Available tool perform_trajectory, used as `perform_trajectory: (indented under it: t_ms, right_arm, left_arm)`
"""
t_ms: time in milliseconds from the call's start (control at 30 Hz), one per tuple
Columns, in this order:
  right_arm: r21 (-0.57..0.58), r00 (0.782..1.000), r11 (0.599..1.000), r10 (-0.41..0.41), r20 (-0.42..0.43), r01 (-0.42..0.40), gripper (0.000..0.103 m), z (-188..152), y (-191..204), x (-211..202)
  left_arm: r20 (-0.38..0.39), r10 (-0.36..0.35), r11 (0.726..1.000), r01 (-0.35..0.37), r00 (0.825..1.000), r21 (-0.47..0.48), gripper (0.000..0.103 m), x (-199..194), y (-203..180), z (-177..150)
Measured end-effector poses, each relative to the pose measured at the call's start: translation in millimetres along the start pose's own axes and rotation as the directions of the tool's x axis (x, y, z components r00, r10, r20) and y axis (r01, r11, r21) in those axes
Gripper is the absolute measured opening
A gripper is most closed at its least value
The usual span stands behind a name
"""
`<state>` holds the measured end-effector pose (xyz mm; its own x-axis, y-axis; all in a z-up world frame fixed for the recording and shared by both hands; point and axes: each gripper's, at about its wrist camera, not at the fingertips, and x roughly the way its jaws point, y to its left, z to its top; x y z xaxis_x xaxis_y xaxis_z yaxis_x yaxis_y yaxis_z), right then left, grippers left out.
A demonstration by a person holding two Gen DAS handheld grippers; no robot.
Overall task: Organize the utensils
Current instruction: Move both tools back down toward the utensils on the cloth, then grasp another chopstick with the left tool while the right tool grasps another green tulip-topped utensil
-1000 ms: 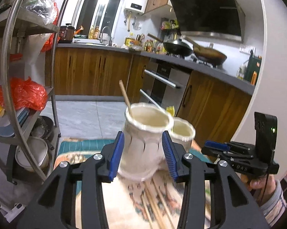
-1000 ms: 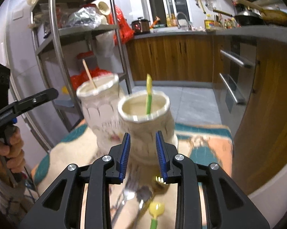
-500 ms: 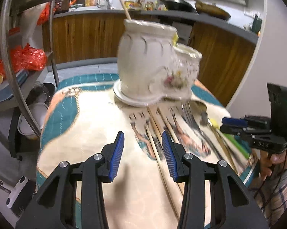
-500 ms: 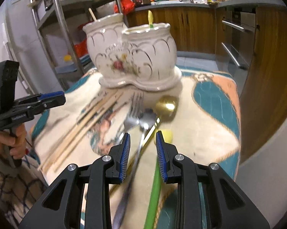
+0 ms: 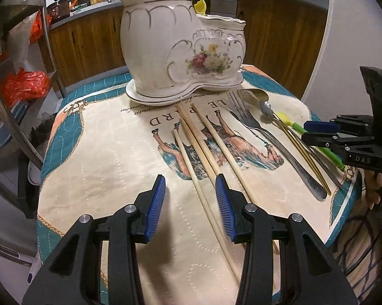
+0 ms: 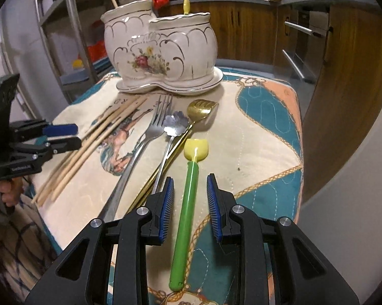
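Note:
A white floral ceramic double holder [image 5: 180,48] [image 6: 160,56] stands at the far end of the table, with a chopstick in its tall pot and a yellow-tipped utensil in the low pot. Wooden chopsticks [image 5: 206,157] [image 6: 94,147] lie before it. A steel fork [image 5: 264,137] [image 6: 137,147], a steel spoon [image 6: 174,125], a gold spoon [image 6: 201,108] and a green-handled yellow spoon [image 6: 191,185] lie beside them. My left gripper [image 5: 189,203] is open, low over the chopsticks. My right gripper [image 6: 190,202] is open, with its jaws on either side of the green handle.
A printed cream and teal cloth [image 5: 109,152] [image 6: 262,127] covers the small table. A metal shelf rack [image 5: 18,76] with orange bags stands to the left. Wooden kitchen cabinets [image 6: 343,76] and an oven lie behind and to the right.
Both grippers have pulled back from the holder and dropped low over the table. The left now sits over the chopsticks, the right around the green spoon handle.

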<state>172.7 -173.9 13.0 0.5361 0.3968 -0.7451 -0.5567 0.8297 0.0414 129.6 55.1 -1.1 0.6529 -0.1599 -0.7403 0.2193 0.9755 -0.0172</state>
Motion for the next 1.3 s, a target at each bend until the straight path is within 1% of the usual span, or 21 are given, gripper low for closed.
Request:
perform_trajectory:
  t_ms: [67, 133, 233, 367, 400, 467, 500, 533, 567, 600, 633, 667, 700, 767, 800, 900, 1000, 1067, 1167, 1233, 1300]
  right_arm:
    - [-0.013, 1.000, 1.000, -0.008, -0.007, 0.007, 0.028, 0.4, 0.9, 0.4]
    - [-0.022, 1.000, 1.000, -0.008, -0.018, 0.008, 0.028, 1.2, 1.0, 0.9]
    - [-0.046, 0.998, 0.999, -0.010, -0.055, 0.007, 0.028, 5.5, 1.3, 2.5]
    - [-0.099, 0.984, 0.995, 0.003, -0.178, -0.021, 0.028, 20.0, 1.6, 8.2]
    - [-0.118, 0.972, 0.992, 0.005, -0.233, -0.033, 0.028, 26.8, 1.8, 11.3]
    - [-0.155, 0.951, 0.987, -0.007, -0.309, -0.043, 0.028, 35.0, 4.0, 15.4]
    - [-0.184, 0.933, 0.982, -0.021, -0.359, -0.049, 0.028, 40.7, 6.5, 18.8]
    - [-0.205, 0.918, 0.977, -0.032, -0.395, -0.054, 0.028, 43.8, 8.7, 21.7]
    - [-0.218, 0.907, 0.974, -0.038, -0.420, -0.060, 0.028, 46.8, 10.9, 24.2]
    - [-0.228, 0.887, 0.971, -0.042, -0.460, -0.072, 0.028, 51.1, 11.5, 27.9]
    - [-0.228, 0.874, 0.970, -0.043, -0.484, -0.078, 0.028, 54.1, 10.9, 29.9]
    - [-0.229, 0.859, 0.970, -0.048, -0.509, -0.082, 0.028, 57.6, 11.0, 33.0]
    - [-0.232, 0.849, 0.970, -0.056, -0.526, -0.079, 0.028, 60.5, 11.5, 35.5]
    - [-0.245, 0.837, 0.967, -0.074, -0.542, -0.073, 0.028, 62.9, 14.3, 38.0]
    - [-0.256, 0.834, 0.964, -0.083, -0.546, -0.072, 0.028, 63.2, 16.2, 38.4]
    - [-0.265, 0.827, 0.961, -0.088, -0.556, -0.076, 0.022, 64.5, 19.5, 39.4]
    - [-0.276, 0.821, 0.959, -0.101, -0.561, -0.071, 0.016, 65.4, 26.2, 40.4]
    - [-0.282, 0.822, 0.957, -0.111, -0.558, -0.063, 0.015, 65.7, 28.7, 40.4]
    - [-0.280, 0.827, 0.958, -0.111, -0.551, -0.058, 0.014, 64.4, 28.5, 38.1]
    - [-0.275, 0.833, 0.960, -0.108, -0.542, -0.054, 0.013, 62.0, 30.1, 33.8]
    - [-0.265, 0.844, 0.963, -0.106, -0.526, -0.045, 0.012, 59.8, 29.5, 29.9]
  left_arm:
    - [-0.015, 0.028, 1.000, -0.028, 0.999, 0.009, 0.041, 3.3, 0.5, -1.6]
    - [-0.014, 0.036, 0.999, -0.035, 0.999, 0.024, 0.040, 2.2, -0.7, -2.0]
    - [-0.019, 0.034, 0.999, -0.034, 0.999, 0.029, 0.037, 1.2, -1.5, -2.1]
    - [-0.060, 0.030, 0.998, -0.027, 0.998, 0.051, 0.033, 1.3, -2.9, 1.2]
    - [-0.077, 0.028, 0.998, -0.023, 0.997, 0.062, 0.032, 1.7, -3.2, 2.9]
    - [-0.124, 0.016, 0.996, -0.005, 0.992, 0.087, 0.032, 3.3, -3.3, 7.8]
    - [-0.157, 0.003, 0.995, 0.012, 0.988, 0.095, 0.032, 4.7, -1.4, 11.3]
    - [-0.204, -0.013, 0.993, 0.035, 0.979, 0.109, 0.031, 7.0, 0.3, 17.2]
    - [-0.232, -0.019, 0.992, 0.048, 0.973, 0.119, 0.031, 8.5, 1.0, 20.4]
    - [-0.279, -0.027, 0.989, 0.066, 0.960, 0.132, 0.030, 11.0, 2.2, 25.7]
    - [-0.309, -0.028, 0.987, 0.076, 0.951, 0.141, 0.029, 12.5, 2.7, 28.9]
    - [-0.352, -0.024, 0.984, 0.084, 0.936, 0.159, 0.028, 14.6, 3.0, 33.2]
    - [-0.383, -0.018, 0.982, 0.089, 0.924, 0.169, 0.028, 16.3, 3.3, 36.4]
    - [-0.427, -0.008, 0.979, 0.095, 0.904, 0.182, 0.027, 19.1, 3.8, 40.7]
    - [-0.454, -0.003, 0.978, 0.098, 0.891, 0.185, 0.026, 20.8, 4.2, 43.3]
    - [-0.501, 0.005, 0.975, 0.107, 0.866, 0.194, 0.023, 24.2, 3.5, 49.0]
    - [-0.535, 0.010, 0.973, 0.115, 0.845, 0.200, 0.020, 26.8, 3.0, 53.6]
    - [-0.553, 0.019, 0.971, 0.116, 0.833, 0.207, 0.019, 27.6, 2.7, 55.6]
    - [-0.564, 0.016, 0.972, 0.120, 0.826, 0.203, 0.015, 29.3, 4.9, 60.6]
    - [-0.561, -0.001, 0.977, 0.121, 0.828, 0.178, 0.010, 28.7, 10.2, 61.2]
    - [-0.551, -0.016, 0.981, 0.121, 0.834, 0.154, 0.004, 28.4, 14.3, 57.6]
